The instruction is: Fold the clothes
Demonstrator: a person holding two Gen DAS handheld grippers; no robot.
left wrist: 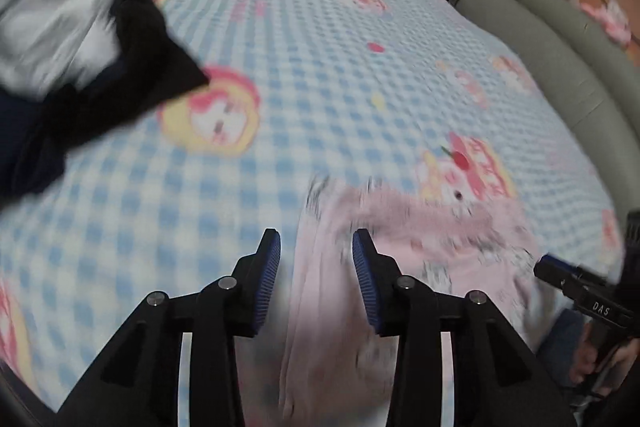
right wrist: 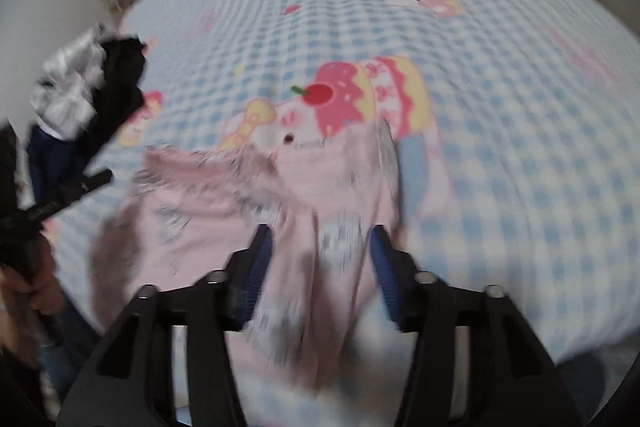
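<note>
A pale pink garment (left wrist: pixel 440 235) with grey printed marks lies crumpled on the blue-and-white checked bedsheet (left wrist: pixel 320 67). In the left wrist view a fold of it runs down between the fingers of my left gripper (left wrist: pixel 316 247), whose blue pads stand apart from the cloth, so it is open. In the right wrist view the same pink garment (right wrist: pixel 208 203) spreads out ahead, and a bunched strip passes between the wide-set pads of my right gripper (right wrist: pixel 320 239), which is open too. Both views are blurred.
A heap of white, black and navy clothes (left wrist: pixel 100 47) lies at the far left of the bed, also seen as a pile (right wrist: pixel 100 95). A grey padded bed frame (left wrist: pixel 540 39) curves along the right. A hand (right wrist: pixel 36 287) holds the other gripper's handle.
</note>
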